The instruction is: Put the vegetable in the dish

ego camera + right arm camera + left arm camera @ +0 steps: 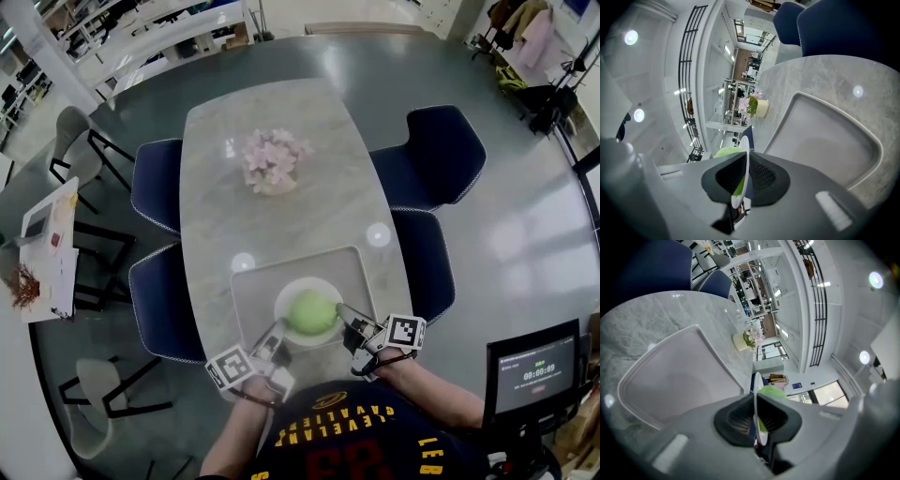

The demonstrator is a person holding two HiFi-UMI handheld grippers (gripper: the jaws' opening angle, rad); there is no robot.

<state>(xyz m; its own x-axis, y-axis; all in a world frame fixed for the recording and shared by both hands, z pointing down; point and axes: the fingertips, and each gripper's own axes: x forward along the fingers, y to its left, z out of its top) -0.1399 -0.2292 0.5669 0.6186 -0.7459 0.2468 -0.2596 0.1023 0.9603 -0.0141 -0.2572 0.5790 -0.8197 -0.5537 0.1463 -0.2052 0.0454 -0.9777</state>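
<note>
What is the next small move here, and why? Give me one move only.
Probably lower the dish gently onto the tray, keeping it level. The left gripper and the right gripper each clamp the dish's rim on opposite sides. The round green vegetable already sits in it and the tray lies right under it. Any tilt could let the vegetable roll out.

Grey table [319, 122] bears a tray [357, 268] and flowerpot [272, 169]

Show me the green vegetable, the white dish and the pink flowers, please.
green vegetable [311, 312]: head view, the middle of its rounded top.
white dish [281, 298]: head view, the bare left part of its rim.
pink flowers [274, 159]: head view, the middle of the bunch.
</note>
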